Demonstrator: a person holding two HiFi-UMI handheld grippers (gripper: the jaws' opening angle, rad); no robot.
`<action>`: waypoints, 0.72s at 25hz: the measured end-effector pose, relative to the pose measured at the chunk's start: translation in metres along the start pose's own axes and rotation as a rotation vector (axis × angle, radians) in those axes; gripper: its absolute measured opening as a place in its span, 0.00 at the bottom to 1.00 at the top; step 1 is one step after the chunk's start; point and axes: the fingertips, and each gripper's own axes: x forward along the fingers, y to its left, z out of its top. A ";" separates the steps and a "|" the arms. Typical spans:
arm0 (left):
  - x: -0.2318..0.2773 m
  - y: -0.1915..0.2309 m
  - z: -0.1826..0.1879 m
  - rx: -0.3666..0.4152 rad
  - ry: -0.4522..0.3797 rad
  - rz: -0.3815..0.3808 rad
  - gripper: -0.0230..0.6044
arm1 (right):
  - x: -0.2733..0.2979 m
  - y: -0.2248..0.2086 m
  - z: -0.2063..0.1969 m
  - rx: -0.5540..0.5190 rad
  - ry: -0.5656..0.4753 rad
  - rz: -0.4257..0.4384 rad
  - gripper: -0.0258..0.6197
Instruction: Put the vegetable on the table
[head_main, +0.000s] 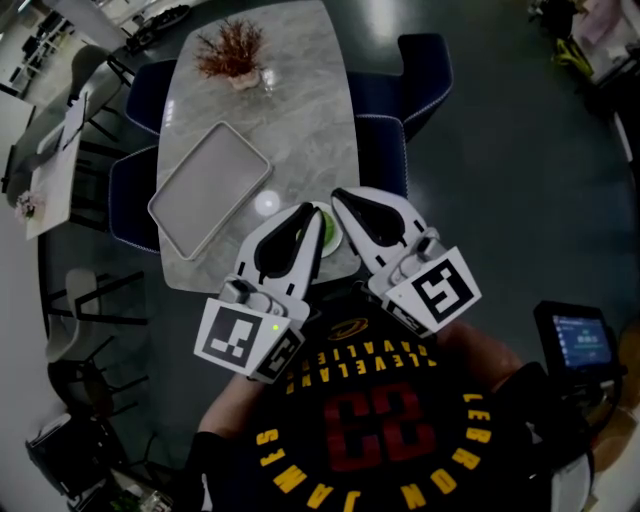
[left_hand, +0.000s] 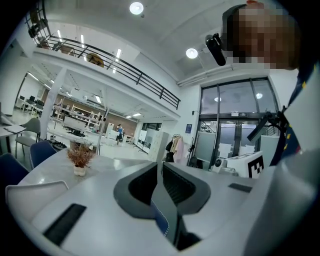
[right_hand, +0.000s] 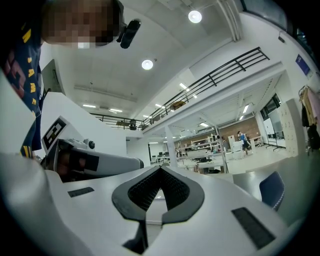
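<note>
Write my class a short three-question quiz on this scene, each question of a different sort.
1. True or false: the left tool and the right tool are both shut and empty.
2. What stands at the far end of the table? A kettle; B dried plant; C laptop.
3. What colour is the vegetable seen between the tools?
Key: 1 true; 2 B; 3 green.

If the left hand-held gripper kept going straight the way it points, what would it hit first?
Probably nothing nearby: the left hand-held gripper points level above the table, the plant off to its left. Depth is unclear.
</note>
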 end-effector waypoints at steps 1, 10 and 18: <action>0.000 0.002 -0.001 -0.006 0.001 0.004 0.10 | 0.001 0.000 -0.001 0.004 -0.002 0.001 0.05; -0.001 0.023 -0.020 -0.029 0.023 0.017 0.10 | 0.013 0.000 -0.032 -0.035 0.057 0.006 0.05; 0.001 0.033 -0.030 -0.068 0.064 0.023 0.10 | 0.020 0.001 -0.044 0.032 0.096 -0.008 0.05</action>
